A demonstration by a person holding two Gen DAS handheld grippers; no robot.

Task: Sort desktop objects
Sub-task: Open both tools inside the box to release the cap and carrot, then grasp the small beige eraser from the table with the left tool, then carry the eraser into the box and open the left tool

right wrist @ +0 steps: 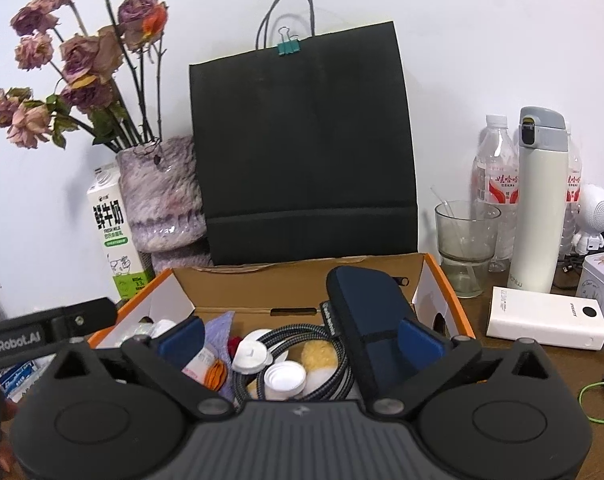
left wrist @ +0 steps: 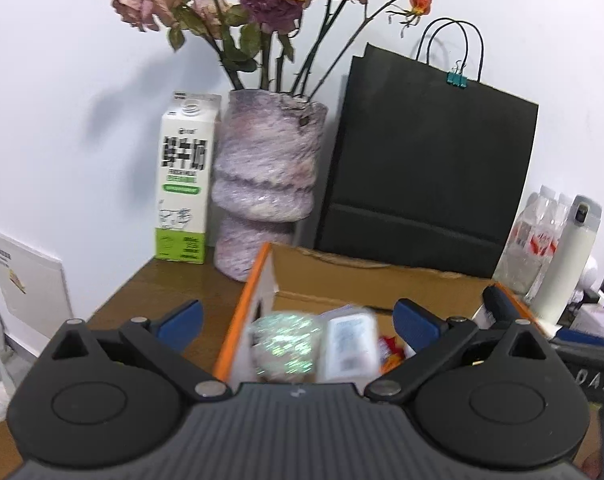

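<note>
Both grippers hang over an open cardboard box (right wrist: 302, 280) on the wooden tabletop (left wrist: 170, 280), each spread wide and holding nothing. The left gripper (left wrist: 298, 320) looks down on a glittery ball (left wrist: 286, 344) and a white packet (left wrist: 349, 344) near the box's left wall. The right gripper (right wrist: 300, 334) sits above a coiled cable (right wrist: 302, 336), white caps (right wrist: 284, 378) and a dark blue pouch (right wrist: 361, 312) leaning inside. A white power bank (right wrist: 545, 320) lies just right of the box.

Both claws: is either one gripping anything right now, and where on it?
Nothing is held. The left claw and the right claw both stand wide open above the cardboard box, their pads clear of the clutter inside.
</note>
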